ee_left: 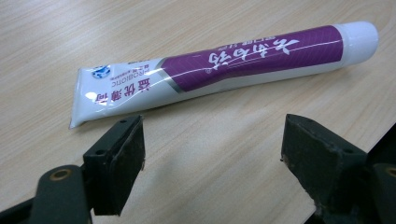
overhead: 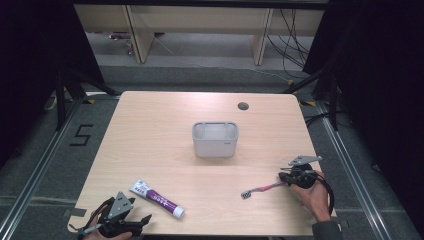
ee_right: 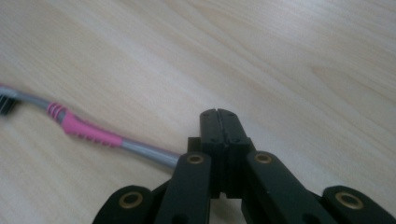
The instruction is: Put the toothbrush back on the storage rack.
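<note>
A white and purple toothpaste tube [overhead: 157, 199] [ee_left: 224, 70] lies near the table's front left, its cap toward the front edge. My left gripper [overhead: 141, 211] [ee_left: 212, 154] stands open just short of the tube, nothing between its jaws. A pink and grey toothbrush [overhead: 260, 189] [ee_right: 88, 133] lies on the wood at the front right, bristle head pointing left. My right gripper [overhead: 283, 179] [ee_right: 218, 114] is shut, its jaws pressed together at the tips. The brush's handle end runs up to the left side of those jaws and is hidden behind them.
A pale grey rectangular holder [overhead: 215, 149] stands upright at the middle of the wooden table [overhead: 160, 130]. A round cable hole [overhead: 243, 106] sits near the far edge. The left gripper hangs close to the front edge.
</note>
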Demonstrator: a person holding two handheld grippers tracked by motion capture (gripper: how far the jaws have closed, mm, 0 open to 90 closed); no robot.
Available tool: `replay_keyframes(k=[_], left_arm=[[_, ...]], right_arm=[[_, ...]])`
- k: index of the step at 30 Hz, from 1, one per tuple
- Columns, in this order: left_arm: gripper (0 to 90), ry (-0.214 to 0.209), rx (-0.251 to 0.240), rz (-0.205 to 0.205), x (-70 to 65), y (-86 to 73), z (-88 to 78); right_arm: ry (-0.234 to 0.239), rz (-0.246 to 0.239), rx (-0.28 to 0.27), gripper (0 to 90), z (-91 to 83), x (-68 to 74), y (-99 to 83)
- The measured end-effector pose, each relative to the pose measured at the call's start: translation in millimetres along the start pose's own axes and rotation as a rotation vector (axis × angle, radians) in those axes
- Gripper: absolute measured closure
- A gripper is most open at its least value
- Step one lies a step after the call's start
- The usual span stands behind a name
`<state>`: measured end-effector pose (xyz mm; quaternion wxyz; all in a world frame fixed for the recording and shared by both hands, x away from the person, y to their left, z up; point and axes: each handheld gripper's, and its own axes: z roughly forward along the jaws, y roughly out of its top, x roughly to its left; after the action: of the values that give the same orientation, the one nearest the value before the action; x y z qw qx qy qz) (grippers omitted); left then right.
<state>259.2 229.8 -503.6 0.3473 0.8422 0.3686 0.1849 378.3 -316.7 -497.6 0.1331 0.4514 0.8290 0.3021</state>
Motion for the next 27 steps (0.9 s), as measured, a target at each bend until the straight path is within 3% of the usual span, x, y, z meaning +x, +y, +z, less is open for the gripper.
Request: replay_keyframes(k=[4,6,7,8,9,10,11,14,20,21,22,27], left_arm=[[21.4,0.003,0.003,0.011,0.6,0.1,-0.1],[21.4,0.002,-0.001,0.0,-0.1,0.0,-0.4],[21.4,0.005,0.0,0.005,0.4,0.1,-0.4],[21.4,0.006,0.001,0.011,0.9,0.2,-0.3],[21.4,0.004,-0.001,0.006,0.4,0.1,-0.4],[21.4,0.002,-0.001,0.0,-0.1,0.0,-0.4],[21.4,0.002,-0.001,0.0,-0.1,0.0,-0.4],[21.4,0.005,0.001,0.01,0.8,0.2,-0.4],[21.4,0.005,0.001,0.009,0.6,0.2,-0.6],[21.4,0.007,-0.006,0.032,2.4,0.6,0.2],[21.4,0.01,-0.013,-0.006,-0.4,0.1,0.1],[21.4,0.005,0.003,0.012,0.6,0.3,-0.9]], right_arm=[[-0.004,-0.013,0.02,90.0,-7.4,0.1,-5.6],[-0.005,-0.054,0.026,90.0,-10.1,-0.8,-8.4],[0.0,-0.03,0.03,90.0,-11.1,2.3,-10.2],[0.001,-0.055,0.031,90.0,-11.9,1.4,-11.3],[0.005,-0.023,0.059,90.0,-14.9,4.3,-12.1],[-0.001,-0.053,0.028,90.0,-13.3,3.2,-14.2],[0.008,-0.023,0.045,90.0,-15.8,5.5,-14.9],[0.008,-0.05,0.043,90.0,-18.3,5.6,-16.1],[0.025,-0.04,0.067,90.0,-22.1,19.0,-20.8],[0.033,-0.041,0.069,90.0,-23.8,20.7,-21.2],[0.036,-0.047,0.069,90.0,-24.5,21.5,-21.7],[0.035,-0.075,0.088,90.0,-29.8,27.5,-23.1]])
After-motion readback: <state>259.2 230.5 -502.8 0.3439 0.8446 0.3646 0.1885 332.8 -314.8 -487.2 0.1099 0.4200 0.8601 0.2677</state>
